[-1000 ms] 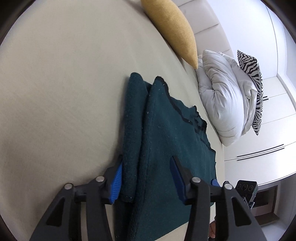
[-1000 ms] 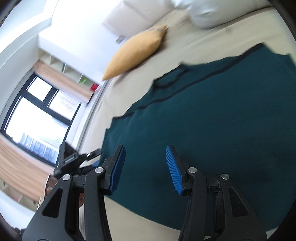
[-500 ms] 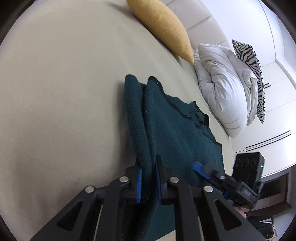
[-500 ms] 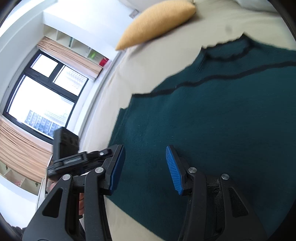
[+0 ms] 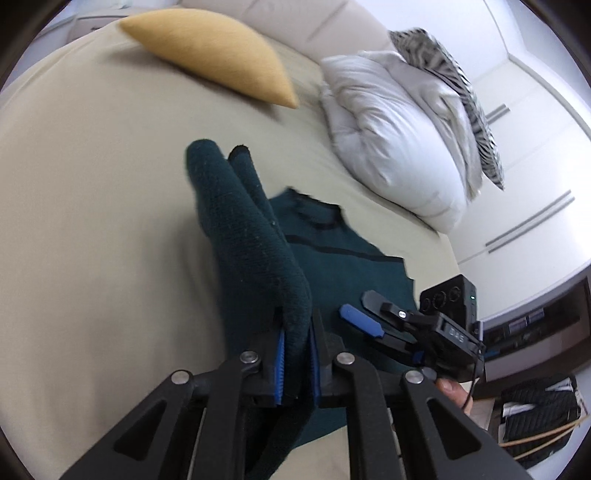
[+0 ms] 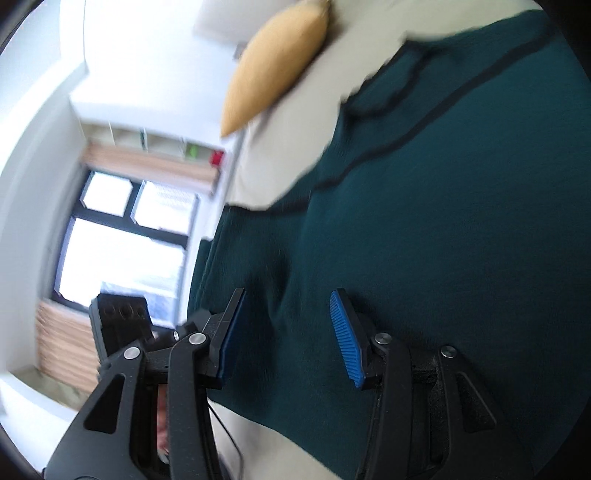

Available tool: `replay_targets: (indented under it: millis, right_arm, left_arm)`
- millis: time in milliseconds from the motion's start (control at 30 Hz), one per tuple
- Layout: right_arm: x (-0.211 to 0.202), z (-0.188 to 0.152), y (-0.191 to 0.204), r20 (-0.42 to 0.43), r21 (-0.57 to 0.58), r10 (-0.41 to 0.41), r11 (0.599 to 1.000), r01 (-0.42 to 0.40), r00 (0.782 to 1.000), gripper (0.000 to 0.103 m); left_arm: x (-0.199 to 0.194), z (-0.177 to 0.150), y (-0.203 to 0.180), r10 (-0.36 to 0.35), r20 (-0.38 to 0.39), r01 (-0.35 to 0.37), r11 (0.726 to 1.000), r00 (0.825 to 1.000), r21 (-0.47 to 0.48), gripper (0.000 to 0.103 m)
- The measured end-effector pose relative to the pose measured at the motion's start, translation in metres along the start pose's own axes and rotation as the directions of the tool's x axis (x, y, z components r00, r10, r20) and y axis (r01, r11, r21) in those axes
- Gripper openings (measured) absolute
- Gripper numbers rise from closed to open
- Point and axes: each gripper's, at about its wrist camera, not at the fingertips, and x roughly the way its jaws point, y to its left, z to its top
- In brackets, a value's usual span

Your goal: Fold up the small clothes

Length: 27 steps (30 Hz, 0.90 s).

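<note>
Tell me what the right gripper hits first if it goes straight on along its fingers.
Most likely the dark green knitted garment: the right gripper stands open above the cloth spread on the beige bed, nothing between its pads. Blur hides how near the knit is.

We look across a wide bed under a smooth beige sheet, with a padded cream headboard behind it. A mustard-yellow woven cushion lies near the head, beside a bunched white duvet and a zebra-striped pillow. White wardrobe doors with long grey handles fill one wall. Opposite, we see a bright, black-framed window below open white shelves; what look like tan blinds are too blurred to be sure.
</note>
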Motion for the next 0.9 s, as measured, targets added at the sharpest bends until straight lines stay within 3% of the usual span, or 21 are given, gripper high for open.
replay_targets:
  millis: [133, 267, 300, 367, 467, 600, 767, 900]
  right_arm:
    - [-0.042, 0.015, -0.019, 0.080, 0.039, -0.017, 0.999, 0.014, 0.997, 0.046]
    - [-0.066, 0.017, -0.048, 0.109, 0.089, -0.051, 0.995, 0.041, 0.993, 0.046]
    - [-0.069, 0.014, -0.056, 0.109, 0.101, -0.052, 0.994, 0.041, 0.993, 0.045]
    - [-0.072, 0.016, -0.060, 0.104, 0.094, -0.037, 0.995, 0.027, 0.994, 0.045]
    - [-0.067, 0.020, -0.056, 0.099, 0.083, -0.053, 0.996, 0.045, 0.994, 0.045]
    - [-0.050, 0.021, -0.038, 0.059, 0.036, -0.064, 0.997, 0.062, 0.996, 0.047]
    - [-0.017, 0.022, -0.018, -0.008, 0.003, -0.170, 0.985, 0.170, 0.985, 0.047]
    - [0.005, 0.027, -0.016, -0.045, 0.034, -0.177, 0.983, 0.178, 0.983, 0.047]
  left_arm:
    - [0.051, -0.001, -0.045, -0.004, -0.038, 0.007, 0.998, 0.999, 0.064, 0.011]
    - [0.111, -0.021, -0.037, 0.024, -0.097, -0.023, 1.000, 0.995, 0.006, 0.015]
    - [0.115, -0.026, -0.032, -0.006, -0.097, 0.003, 1.000, 0.995, -0.023, 0.016]
    - [0.107, -0.029, -0.030, -0.049, -0.078, 0.046, 0.998, 0.996, -0.041, 0.020]
    - [0.085, -0.028, -0.038, -0.059, -0.063, 0.059, 0.998, 0.996, -0.009, 0.029]
    - [0.046, -0.030, -0.037, -0.109, 0.020, 0.108, 0.994, 0.994, 0.016, 0.036]
    - [0.029, -0.040, -0.005, -0.058, 0.049, 0.059, 0.998, 0.997, -0.020, 0.038]
    - [0.025, -0.056, 0.025, -0.055, 0.048, 0.059, 0.994, 0.997, -0.088, 0.038]
